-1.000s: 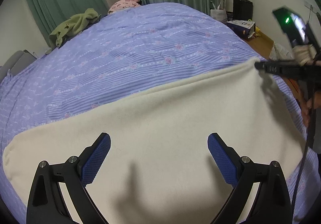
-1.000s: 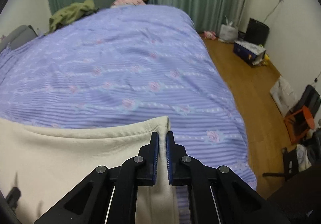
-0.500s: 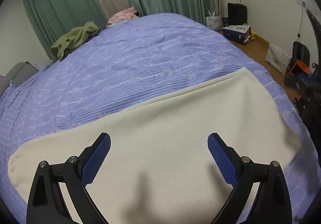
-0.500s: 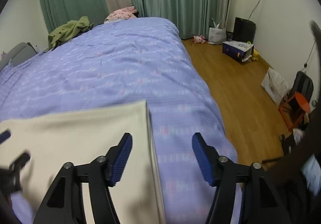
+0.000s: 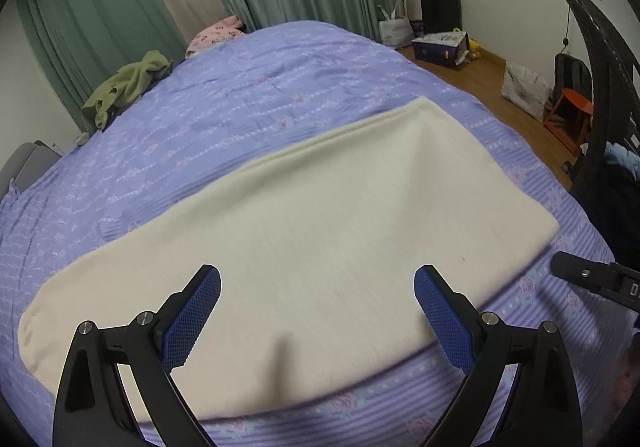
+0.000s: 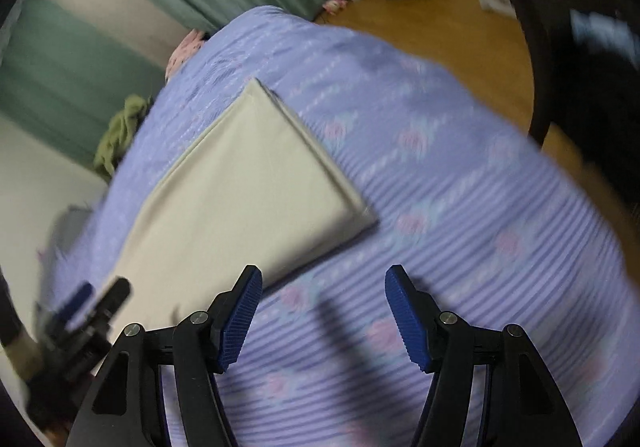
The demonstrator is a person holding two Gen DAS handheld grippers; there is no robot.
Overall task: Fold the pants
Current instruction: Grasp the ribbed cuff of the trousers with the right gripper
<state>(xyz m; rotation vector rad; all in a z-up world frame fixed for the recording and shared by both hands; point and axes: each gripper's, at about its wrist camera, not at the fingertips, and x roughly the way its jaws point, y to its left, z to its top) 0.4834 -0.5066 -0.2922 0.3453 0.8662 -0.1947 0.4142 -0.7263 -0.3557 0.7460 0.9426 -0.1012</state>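
Observation:
The cream pants (image 5: 320, 215) lie flat on the purple bedspread (image 5: 280, 87) as one long folded panel, its layered edge on the right. My left gripper (image 5: 317, 275) hovers open above the panel's near edge with nothing between its blue pads. In the blurred right wrist view, the pants (image 6: 240, 187) lie ahead and to the left. There my right gripper (image 6: 324, 279) is open and empty over bare bedspread, just off the pants' near right corner. The left gripper (image 6: 92, 303) shows blurred at the lower left.
A green garment (image 5: 124, 87) and a pink one (image 5: 216, 37) lie at the far end of the bed by the green curtains. To the right is wooden floor with a box (image 5: 440, 47), bags, an orange stool (image 5: 572, 107) and a black chair frame (image 5: 600, 87).
My right gripper let go of the pants' far right corner, opened, rolled and drew back toward the near right corner. The left gripper shifted a little. The pants now lie flat.

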